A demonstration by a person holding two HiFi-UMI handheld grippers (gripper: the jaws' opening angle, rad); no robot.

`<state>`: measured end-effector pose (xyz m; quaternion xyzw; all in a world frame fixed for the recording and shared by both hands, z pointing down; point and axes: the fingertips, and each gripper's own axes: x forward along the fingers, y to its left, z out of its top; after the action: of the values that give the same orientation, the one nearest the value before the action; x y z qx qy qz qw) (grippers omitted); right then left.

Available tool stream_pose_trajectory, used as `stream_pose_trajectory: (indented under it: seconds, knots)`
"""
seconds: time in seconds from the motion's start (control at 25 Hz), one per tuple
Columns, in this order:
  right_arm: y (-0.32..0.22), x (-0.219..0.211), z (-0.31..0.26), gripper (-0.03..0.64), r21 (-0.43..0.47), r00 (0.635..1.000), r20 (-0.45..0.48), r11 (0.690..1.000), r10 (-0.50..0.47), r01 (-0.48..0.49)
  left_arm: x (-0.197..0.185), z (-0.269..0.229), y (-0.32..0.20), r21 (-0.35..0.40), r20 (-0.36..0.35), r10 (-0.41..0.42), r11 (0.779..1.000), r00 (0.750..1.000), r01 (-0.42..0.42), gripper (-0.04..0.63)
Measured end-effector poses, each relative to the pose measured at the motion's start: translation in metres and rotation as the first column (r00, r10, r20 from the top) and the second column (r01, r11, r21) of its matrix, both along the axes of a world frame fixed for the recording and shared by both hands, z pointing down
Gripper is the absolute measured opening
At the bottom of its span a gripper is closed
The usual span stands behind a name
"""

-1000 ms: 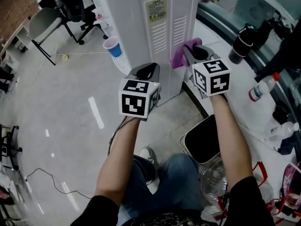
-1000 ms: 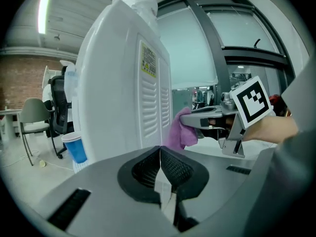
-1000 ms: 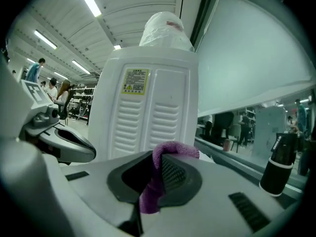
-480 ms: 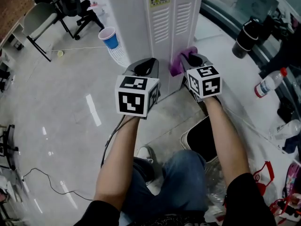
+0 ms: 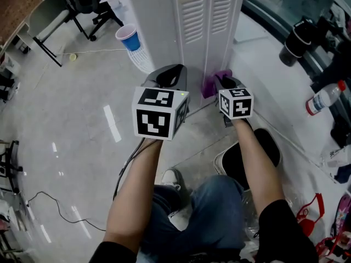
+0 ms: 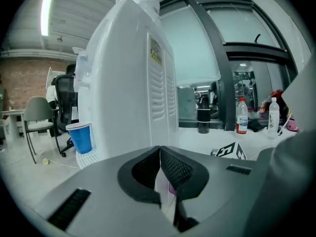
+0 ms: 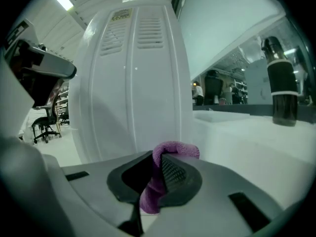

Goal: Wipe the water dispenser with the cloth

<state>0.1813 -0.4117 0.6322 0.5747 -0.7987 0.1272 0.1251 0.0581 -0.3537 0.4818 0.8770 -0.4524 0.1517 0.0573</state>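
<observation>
Pinched by the right gripper [image 5: 221, 81] (left gripper [image 5: 171, 74] closed, empty), the purple cloth [image 5: 209, 86] could be tugged loose if rubbed hard on the water dispenser [image 5: 162, 21].

The head view is dim, cool and washed-out, and overhead lamps leave pale streaks of glare on the glossy floor [image 5: 112, 126]. Both gripper views bulge like a fisheye and have black corners. A ceiling light strip [image 6: 47, 14] glows at upper left. The white water dispenser [image 7: 133, 83] is bright, with a soft grey shadow low on its face.
</observation>
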Motion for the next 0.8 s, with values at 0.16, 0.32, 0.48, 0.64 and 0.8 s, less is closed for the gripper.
stream_pose_trajectory:
  seconds: [0.16,0.32,0.48,0.64,0.8]
  knots:
    - [0.0,0.005,0.033,0.032,-0.052,0.999,0.032,0.999,0.019,-0.017,-0.006,-0.003,0.002,-0.005,-0.02,-0.012,1.0,1.0,0.012,0.026]
    - [0.002,0.008,0.06,0.032,-0.095,0.999,0.031,0.995,0.024,-0.021,-0.012,-0.002,0.005,0.001,0.012,-0.022,1.0,1.0,0.022,0.026]
    - [0.005,0.006,0.058,0.032,-0.094,0.999,0.029,0.995,0.016,-0.013,-0.015,-0.001,0.008,-0.014,0.04,-0.013,1.0,0.999,0.014,0.026]
    - [0.01,0.003,0.017,0.032,-0.03,0.999,0.032,1.0,-0.001,0.002,-0.004,-0.006,0.014,-0.005,0.075,0.01,1.0,0.997,-0.01,0.026]
    - [0.019,-0.004,-0.043,0.032,0.058,0.999,-0.002,0.998,-0.038,0.038,0.003,-0.02,0.014,0.014,0.042,0.003,1.0,0.999,-0.004,0.026]
